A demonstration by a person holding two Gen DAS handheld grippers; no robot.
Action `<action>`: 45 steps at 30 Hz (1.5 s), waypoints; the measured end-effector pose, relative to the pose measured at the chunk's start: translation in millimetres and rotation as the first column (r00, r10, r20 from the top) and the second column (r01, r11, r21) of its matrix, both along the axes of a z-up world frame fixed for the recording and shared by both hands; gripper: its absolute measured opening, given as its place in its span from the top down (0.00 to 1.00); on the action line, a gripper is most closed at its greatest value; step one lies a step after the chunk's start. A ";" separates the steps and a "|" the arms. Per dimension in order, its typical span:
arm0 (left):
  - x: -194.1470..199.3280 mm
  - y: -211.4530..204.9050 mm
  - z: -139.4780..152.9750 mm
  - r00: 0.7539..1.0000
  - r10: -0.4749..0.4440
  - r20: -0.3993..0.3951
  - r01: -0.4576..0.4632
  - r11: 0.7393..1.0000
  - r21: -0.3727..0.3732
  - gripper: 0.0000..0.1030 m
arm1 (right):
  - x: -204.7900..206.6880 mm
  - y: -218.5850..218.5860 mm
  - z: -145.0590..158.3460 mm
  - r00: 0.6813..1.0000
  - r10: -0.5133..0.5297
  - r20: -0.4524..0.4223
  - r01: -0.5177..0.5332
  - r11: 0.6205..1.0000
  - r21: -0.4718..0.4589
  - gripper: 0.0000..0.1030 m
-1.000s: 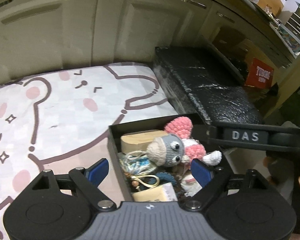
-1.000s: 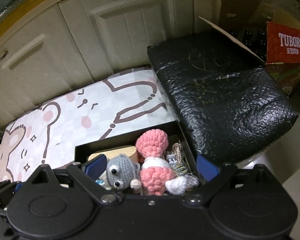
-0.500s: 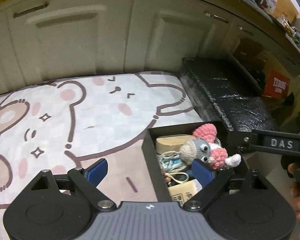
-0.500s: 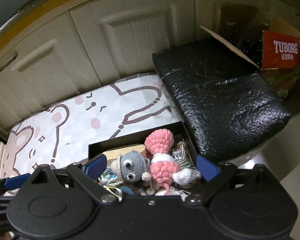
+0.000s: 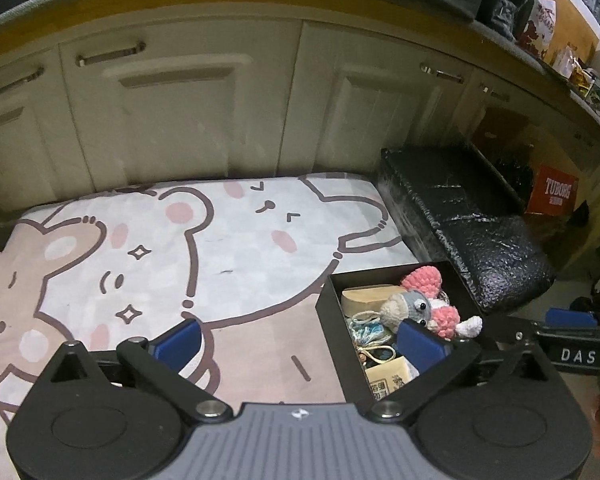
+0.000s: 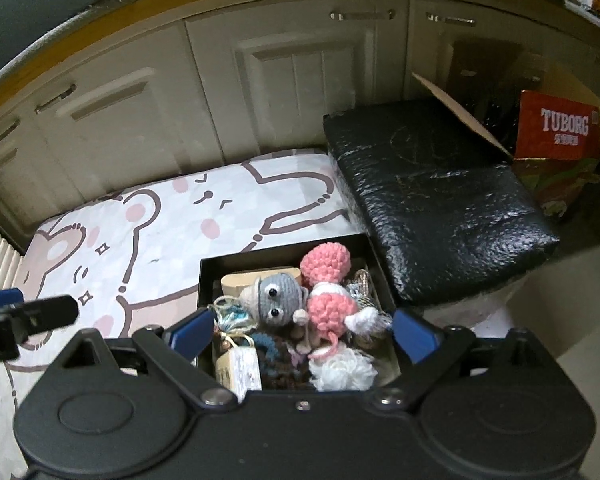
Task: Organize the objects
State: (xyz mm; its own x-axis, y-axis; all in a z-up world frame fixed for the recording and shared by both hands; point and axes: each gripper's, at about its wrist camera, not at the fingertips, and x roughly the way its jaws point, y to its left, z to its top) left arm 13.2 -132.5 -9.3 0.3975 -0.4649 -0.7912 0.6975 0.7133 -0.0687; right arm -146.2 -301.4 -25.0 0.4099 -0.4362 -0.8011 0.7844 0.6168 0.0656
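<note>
Left wrist view: the left gripper (image 5: 298,338) hangs wide and empty over the cartoon-bear printed mat (image 5: 220,248); the black rectangular box (image 5: 336,320) crammed with trinkets sits at the mat's right end.

Right wrist view: the right gripper (image 6: 302,330), wide and empty, hovers above the grey-and-pink crocheted mouse toy (image 6: 296,300) lying atop the box's contents. Nothing looks unpacked yet; next probably comes descending to grip that toy.

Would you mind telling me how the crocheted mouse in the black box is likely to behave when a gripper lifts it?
The mouse looks yarn-stuffed, so probably soft and light, squashing under the fingers. Its pink ears and thin limbs would likely flop. It lies tangled among cords and trinkets in the box, so neighbours may snag and lift too.
</note>
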 end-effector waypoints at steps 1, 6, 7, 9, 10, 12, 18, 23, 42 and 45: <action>-1.6 2.5 2.6 1.000 -0.003 0.002 0.003 1.000 0.001 0.00 | -1.8 2.9 2.5 1.000 0.002 0.000 -0.002 1.000 -0.004 0.05; -13.7 11.1 13.9 0.998 0.002 0.057 -0.004 0.999 0.043 0.00 | -11.6 20.3 18.2 1.000 0.011 0.016 -0.011 1.000 -0.023 0.05; -16.3 13.0 16.0 0.998 0.004 0.069 -0.008 0.999 0.051 0.00 | -13.5 23.4 20.9 1.000 0.015 0.019 -0.014 1.000 -0.027 0.05; -21.3 17.6 19.7 0.996 0.003 0.085 -0.008 0.998 0.055 0.00 | -16.8 30.0 26.3 0.999 0.024 0.020 -0.024 0.999 -0.031 0.05; -23.7 20.6 21.7 0.996 0.002 0.089 -0.007 0.999 0.054 0.00 | -18.0 33.4 28.5 0.999 0.028 0.020 -0.027 0.999 -0.033 0.05; -27.3 25.5 24.6 0.996 0.002 0.093 -0.007 0.999 0.053 0.00 | -21.0 40.0 33.0 0.999 0.037 0.024 -0.037 0.999 -0.038 0.05; -40.1 36.6 30.9 0.995 -0.017 0.097 0.012 0.999 0.052 0.00 | -32.2 56.4 39.2 0.999 0.041 0.035 -0.039 0.998 -0.051 0.05; -55.3 39.6 31.2 0.988 -0.028 0.149 0.013 0.995 0.098 0.00 | -40.6 69.3 44.1 0.998 0.041 0.039 -0.038 0.997 -0.074 0.05; -72.3 59.6 25.6 0.989 0.003 0.147 -0.018 0.994 0.104 0.00 | -53.9 88.9 35.5 1.000 0.016 0.025 -0.014 0.996 -0.086 0.05; -69.4 60.1 21.0 0.991 0.018 0.133 -0.035 0.992 0.121 0.00 | -53.9 89.9 34.6 1.000 0.010 0.021 -0.008 0.996 -0.088 0.05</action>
State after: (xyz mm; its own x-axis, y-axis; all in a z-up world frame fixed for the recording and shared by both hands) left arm -56.2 -72.4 11.8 0.5127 -0.3557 -0.7814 0.6753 0.7291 0.1113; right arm -200.1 -211.5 9.6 0.4306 -0.5008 -0.7509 0.7777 0.6281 0.0271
